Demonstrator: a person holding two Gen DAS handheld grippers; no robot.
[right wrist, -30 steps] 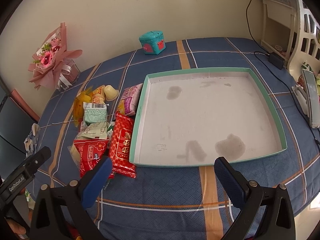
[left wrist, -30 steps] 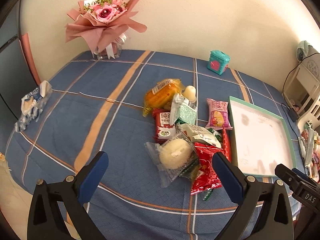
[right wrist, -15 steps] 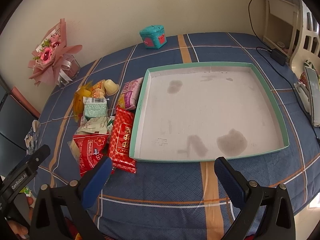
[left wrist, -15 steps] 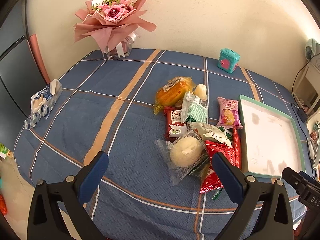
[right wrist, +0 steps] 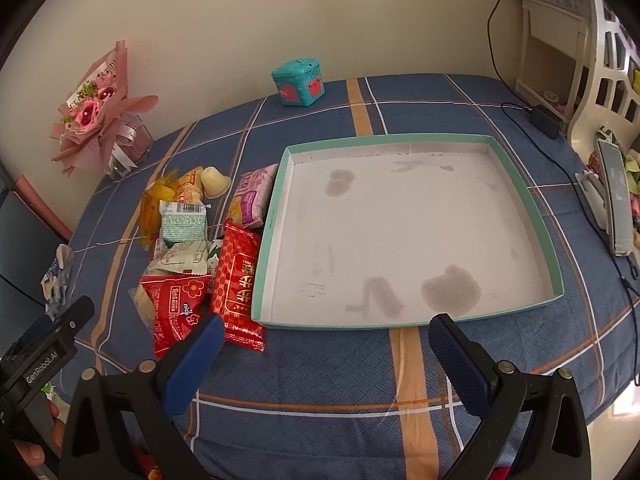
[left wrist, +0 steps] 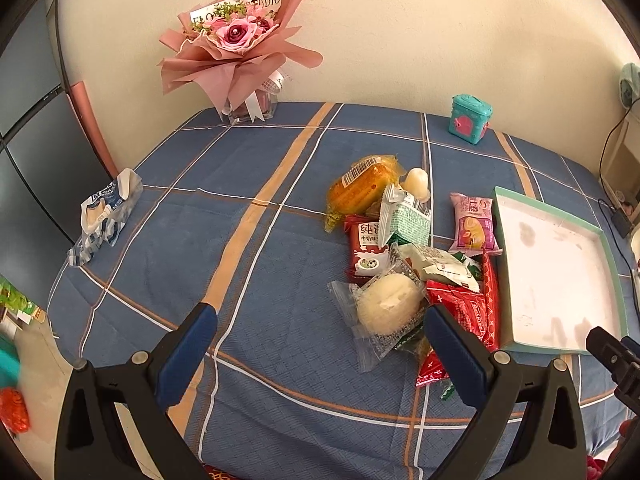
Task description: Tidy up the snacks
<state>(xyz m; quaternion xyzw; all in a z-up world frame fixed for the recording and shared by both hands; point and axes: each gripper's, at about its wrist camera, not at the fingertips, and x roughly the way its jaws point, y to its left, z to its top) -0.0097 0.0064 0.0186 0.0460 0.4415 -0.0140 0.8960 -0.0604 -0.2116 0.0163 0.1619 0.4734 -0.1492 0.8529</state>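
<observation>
A pile of snack packets lies on the blue plaid tablecloth: a clear-wrapped white bun [left wrist: 386, 308], red packets [right wrist: 238, 280], a green-and-white packet [left wrist: 406, 222], an orange packet [left wrist: 362, 188], a pink packet [left wrist: 472, 224] and a jelly cup [right wrist: 214, 180]. To their right sits a shallow empty teal-rimmed tray [right wrist: 520, 188], also in the left wrist view [left wrist: 614, 276]. My left gripper [left wrist: 320, 352] is open and empty, near the bun's left. My right gripper [right wrist: 322, 354] is open and empty in front of the tray's near edge.
A pink flower bouquet [left wrist: 236, 44] and a teal tin [left wrist: 470, 118] stand at the back by the wall. A crumpled blue-white wrapper [left wrist: 106, 210] lies at the left table edge. A cable, charger [right wrist: 544, 116] and white shelf are on the right.
The left gripper has drawn back and swung so the snack pile and bouquet sit further right in its view. The right gripper has shifted slightly; the tray looks a bit further off.
</observation>
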